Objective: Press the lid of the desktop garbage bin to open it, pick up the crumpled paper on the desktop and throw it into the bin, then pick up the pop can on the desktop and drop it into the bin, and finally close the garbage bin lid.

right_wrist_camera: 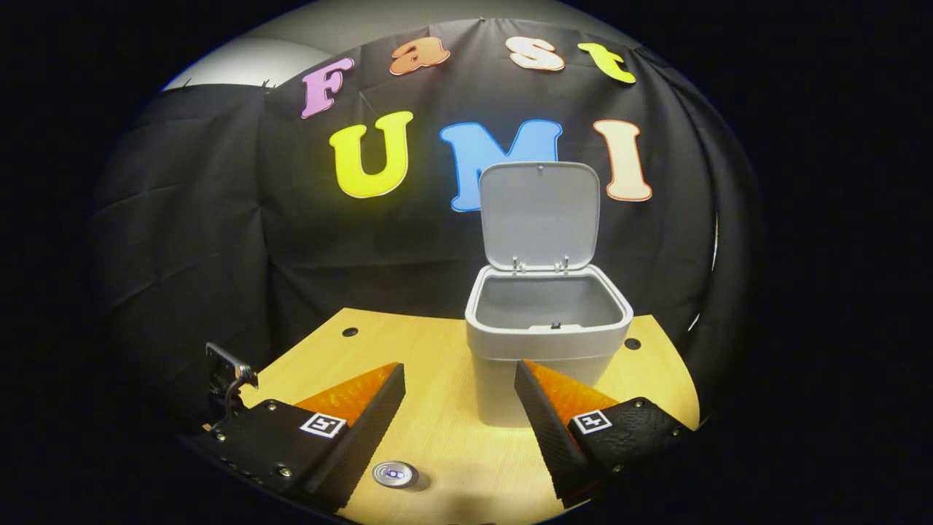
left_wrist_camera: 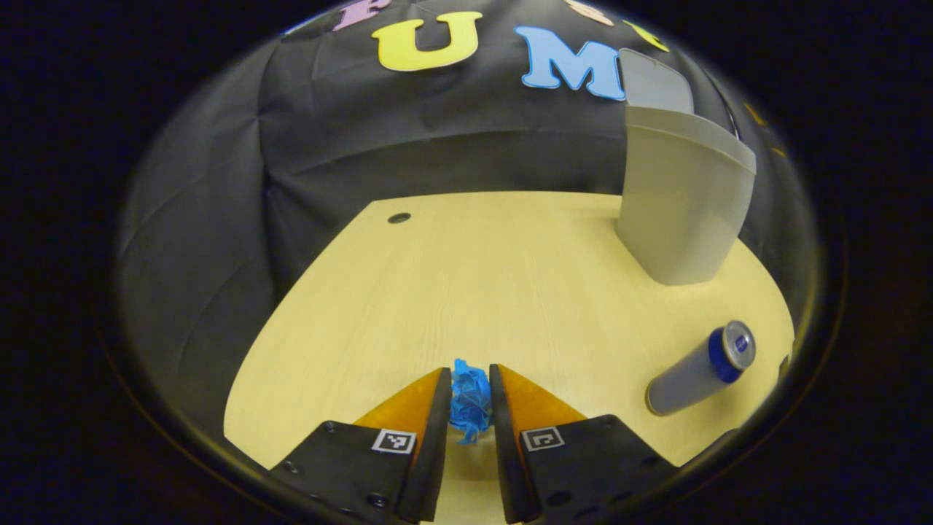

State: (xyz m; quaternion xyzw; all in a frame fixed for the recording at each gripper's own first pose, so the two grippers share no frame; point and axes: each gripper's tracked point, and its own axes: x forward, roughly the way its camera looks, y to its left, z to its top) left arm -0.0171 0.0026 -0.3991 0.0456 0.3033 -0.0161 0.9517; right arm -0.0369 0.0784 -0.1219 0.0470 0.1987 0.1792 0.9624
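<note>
A blue crumpled paper (left_wrist_camera: 470, 399) sits between the fingers of my left gripper (left_wrist_camera: 470, 383), which is shut on it low over the wooden desktop (left_wrist_camera: 466, 277). The grey garbage bin (left_wrist_camera: 678, 204) stands at the far right with its lid (left_wrist_camera: 652, 80) up. A pop can (left_wrist_camera: 700, 368) with a blue top stands to the right of the gripper. In the right gripper view the bin (right_wrist_camera: 547, 343) is straight ahead, its lid (right_wrist_camera: 539, 215) upright and its inside bare. My right gripper (right_wrist_camera: 459, 394) hangs open in front of the bin, above the can top (right_wrist_camera: 393, 474).
The desktop (right_wrist_camera: 437, 430) is curved and ends at the black cloth wall behind the bin. Small cable holes (left_wrist_camera: 399, 217) mark its far corners. A dark metal fitting (right_wrist_camera: 229, 372) shows at the left edge of the right gripper view.
</note>
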